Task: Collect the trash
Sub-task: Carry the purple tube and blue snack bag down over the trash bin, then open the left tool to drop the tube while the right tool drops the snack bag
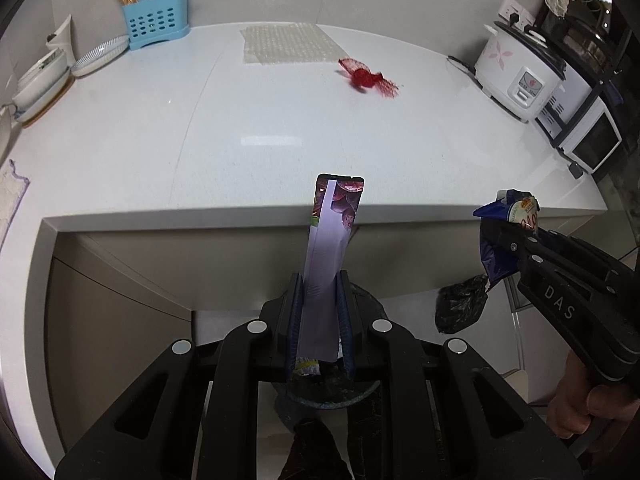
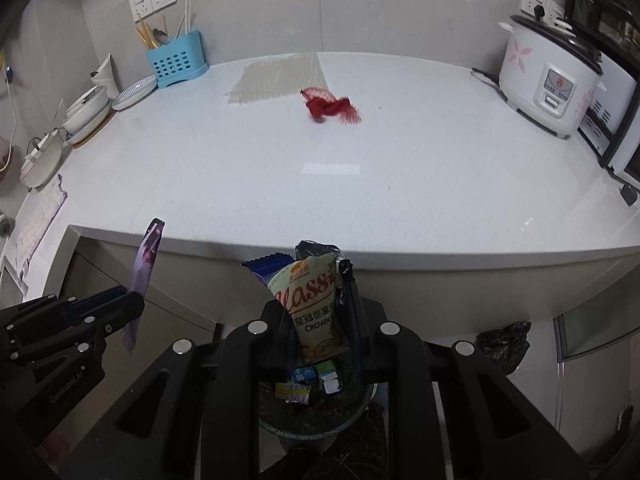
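My left gripper [image 1: 319, 304] is shut on a long purple sachet wrapper [image 1: 330, 256], which stands up between the fingers. My right gripper [image 2: 320, 308] is shut on a cream and blue biscuit wrapper [image 2: 316, 308]. Both hang in front of the white counter's edge, above a round bin [image 2: 316, 412] on the floor with scraps inside. In the left wrist view the right gripper [image 1: 505, 236] sits at the right with its wrapper [image 1: 514, 208]; the left one [image 2: 136, 304] and its sachet [image 2: 145, 260] appear at the left of the right wrist view. A red mesh net [image 2: 330, 106] and a bubble wrap sheet [image 2: 278, 76] lie on the counter [image 2: 280, 168].
A blue utensil holder [image 2: 178, 62], bowls and plates [image 2: 86, 114] line the back left. A white rice cooker [image 2: 548, 76] and a microwave [image 1: 588, 136] stand at the right. A black plastic bag [image 1: 460, 304] hangs under the counter edge. A cloth [image 2: 38, 220] lies at the left edge.
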Demonstrator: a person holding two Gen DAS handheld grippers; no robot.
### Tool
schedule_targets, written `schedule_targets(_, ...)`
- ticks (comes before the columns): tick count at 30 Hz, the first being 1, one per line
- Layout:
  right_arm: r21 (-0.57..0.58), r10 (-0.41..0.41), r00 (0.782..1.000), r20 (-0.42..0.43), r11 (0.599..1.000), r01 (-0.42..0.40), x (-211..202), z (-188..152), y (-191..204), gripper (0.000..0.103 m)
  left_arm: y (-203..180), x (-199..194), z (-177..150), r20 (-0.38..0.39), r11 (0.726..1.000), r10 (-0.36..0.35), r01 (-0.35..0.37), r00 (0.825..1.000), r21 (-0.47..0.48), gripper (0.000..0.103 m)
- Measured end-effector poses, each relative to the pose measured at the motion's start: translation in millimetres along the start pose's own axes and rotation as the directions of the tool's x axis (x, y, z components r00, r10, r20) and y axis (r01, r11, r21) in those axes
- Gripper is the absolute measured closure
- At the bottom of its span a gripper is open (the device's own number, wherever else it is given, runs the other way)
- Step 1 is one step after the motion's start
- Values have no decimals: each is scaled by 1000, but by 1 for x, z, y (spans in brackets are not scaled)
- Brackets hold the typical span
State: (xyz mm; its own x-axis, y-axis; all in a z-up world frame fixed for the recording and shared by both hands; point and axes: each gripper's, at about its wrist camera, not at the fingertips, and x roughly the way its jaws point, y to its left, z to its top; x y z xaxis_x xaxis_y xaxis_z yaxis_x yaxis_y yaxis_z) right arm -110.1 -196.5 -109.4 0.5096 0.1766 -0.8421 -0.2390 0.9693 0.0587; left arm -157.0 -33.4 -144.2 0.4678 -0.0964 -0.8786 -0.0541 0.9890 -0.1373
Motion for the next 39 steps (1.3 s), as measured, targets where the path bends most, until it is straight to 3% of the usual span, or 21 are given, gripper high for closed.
schedule_targets(17,-54,36,993,-115,998,-42,61,-68,11,85,9,70,-52,-90,1000,-10,11,996,10,87)
schedule_targets(39,-18,39,965,-258,999,-45,194,-150,0,85,17,218,-116,-224,999,-29,36,974,28,87)
